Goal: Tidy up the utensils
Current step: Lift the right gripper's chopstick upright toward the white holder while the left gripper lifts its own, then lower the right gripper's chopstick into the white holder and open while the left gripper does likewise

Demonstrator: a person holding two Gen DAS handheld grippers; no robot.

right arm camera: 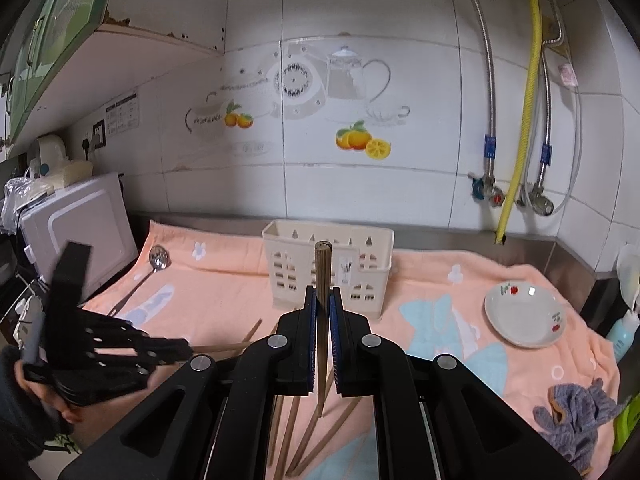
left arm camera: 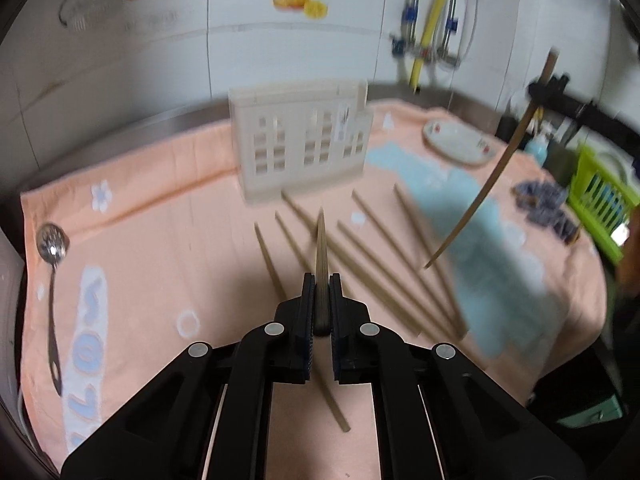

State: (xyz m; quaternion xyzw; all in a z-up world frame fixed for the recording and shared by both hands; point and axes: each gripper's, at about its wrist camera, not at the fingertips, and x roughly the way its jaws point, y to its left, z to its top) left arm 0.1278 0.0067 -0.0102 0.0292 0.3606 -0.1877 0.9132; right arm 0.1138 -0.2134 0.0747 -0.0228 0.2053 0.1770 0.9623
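My left gripper is shut on a wooden chopstick that points forward, low over the towel. My right gripper is shut on another chopstick, held upright in front of the cream utensil holder. The holder also shows in the left wrist view, standing at the back of the towel. Several loose chopsticks lie fanned on the peach towel. In the left wrist view the right gripper is high at the right with its chopstick hanging down. A slotted metal spoon lies at the left.
A white saucer sits on the towel at the right, with a grey cloth nearer the front. A green basket stands at the far right. A white appliance stands at the left edge. Pipes and valves run down the tiled wall.
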